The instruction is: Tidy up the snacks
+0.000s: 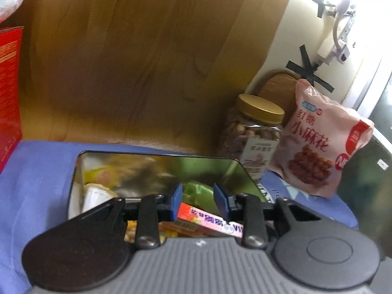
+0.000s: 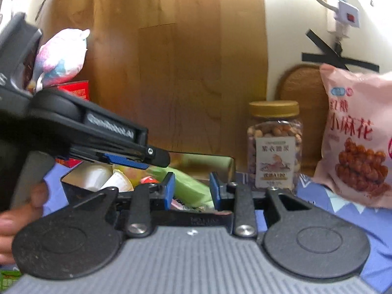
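An open tin [image 1: 156, 158] sits on the blue cloth [image 1: 36, 176] over the worktop, serving as the collecting place for loose snacks: a green pack [image 1: 198, 192], a pink box [image 1: 208, 218] and white cups [image 2: 98, 175] already lie inside it. A nut jar [image 2: 274, 144] and a pink bag [image 2: 355, 139] stand upright just behind and to the right of the tin, against the wooden board [image 2: 176, 61], probably too bulky for it. The left gripper [image 1: 200, 199] hangs low over the tin with its jaws partly open and nothing clamped; the green pack shows in the gap beyond them and the pink box lies just under them, apparently resting in the tin rather than held. The right gripper [image 2: 192, 188] faces the tin from its near side, jaws likewise partly open and empty, with the green pack lying beyond and between them inside the tin. In the right view the left gripper reaches in from the left above the tin. A red box [image 1: 8, 93] stands at the far left, well apart from the jar and bag.
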`<state>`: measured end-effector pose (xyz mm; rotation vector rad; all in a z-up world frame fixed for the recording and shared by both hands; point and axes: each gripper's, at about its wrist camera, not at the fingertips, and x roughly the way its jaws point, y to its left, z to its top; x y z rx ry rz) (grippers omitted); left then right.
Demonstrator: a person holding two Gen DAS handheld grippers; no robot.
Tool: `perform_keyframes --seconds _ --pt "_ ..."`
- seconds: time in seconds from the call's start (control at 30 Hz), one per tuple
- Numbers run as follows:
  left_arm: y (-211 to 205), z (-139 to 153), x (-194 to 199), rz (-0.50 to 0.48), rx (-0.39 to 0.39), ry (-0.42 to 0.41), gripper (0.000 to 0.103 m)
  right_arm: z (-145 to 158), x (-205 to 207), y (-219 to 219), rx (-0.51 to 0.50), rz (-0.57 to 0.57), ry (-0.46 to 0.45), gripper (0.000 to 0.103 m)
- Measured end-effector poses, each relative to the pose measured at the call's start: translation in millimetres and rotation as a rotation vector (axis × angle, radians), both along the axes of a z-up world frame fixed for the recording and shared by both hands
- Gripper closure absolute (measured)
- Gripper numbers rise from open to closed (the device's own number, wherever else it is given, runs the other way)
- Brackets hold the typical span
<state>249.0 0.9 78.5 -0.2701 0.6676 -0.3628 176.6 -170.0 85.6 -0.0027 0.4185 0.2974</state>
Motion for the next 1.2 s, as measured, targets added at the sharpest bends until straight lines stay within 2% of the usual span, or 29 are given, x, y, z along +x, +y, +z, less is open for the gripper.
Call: perform_keyframes --seconds 0.1,0.2,0.3,0.43,0.47,0.5,0.53,0.7,0.9,0.97,1.13,1.2 --pt "10.8 2.3 -20.6 -0.012 -0.033 -0.009 0.074 -0.7 -23.1 -14.0 0.043 -0.002 0.009 0.069" --pt "18.0 6.9 -53.4 -0.022 -0.026 -0.033 0.074 -6.0 -49.9 -31.2 0.126 0.003 0.059 0.068" --pt "22.6 3.5 -87.0 -0.045 -0.011 -0.028 0.073 -16.3 -77.2 -49.4 0.214 0.007 0.120 0.053" --pt "29.3 -11.1 -126.8 -0.067 0.021 0.010 0.070 -28.3 -108.5 -61.6 0.266 -0.013 0.176 0.049" --pt "32.5 -14.5 -135.5 -0.063 0.030 0.017 0.070 -30.6 -114.8 -63.5 0.279 -0.016 0.192 0.047" --pt "36.9 -17.4 -143.4 -0.058 0.032 0.022 0.070 -32.7 -118.8 -64.3 0.290 -0.012 0.209 0.039" --pt "43.9 -19.4 -151.4 -0.046 0.027 0.028 0.070 -34.2 -124.1 -64.8 0.298 -0.003 0.222 0.038" --pt "81.1 -23.9 -189.0 -0.008 -0.031 0.070 0.070 -36.9 -148.7 -59.7 0.312 0.135 0.278 0.038" --pt "91.0 -34.1 -232.5 -0.079 -0.091 0.143 0.070 -45.6 -170.7 -48.4 0.347 0.273 0.341 0.039" --pt "90.6 -40.2 -242.9 -0.108 -0.126 0.174 0.070 -49.3 -174.1 -43.2 0.345 0.303 0.363 0.042" --pt "78.4 -59.4 -257.6 -0.134 -0.131 0.235 0.070 -57.5 -174.6 -32.4 0.347 0.356 0.415 0.061" --pt "73.8 -67.9 -257.0 -0.139 -0.157 0.262 0.070 -58.7 -175.4 -31.6 0.361 0.353 0.413 0.062"
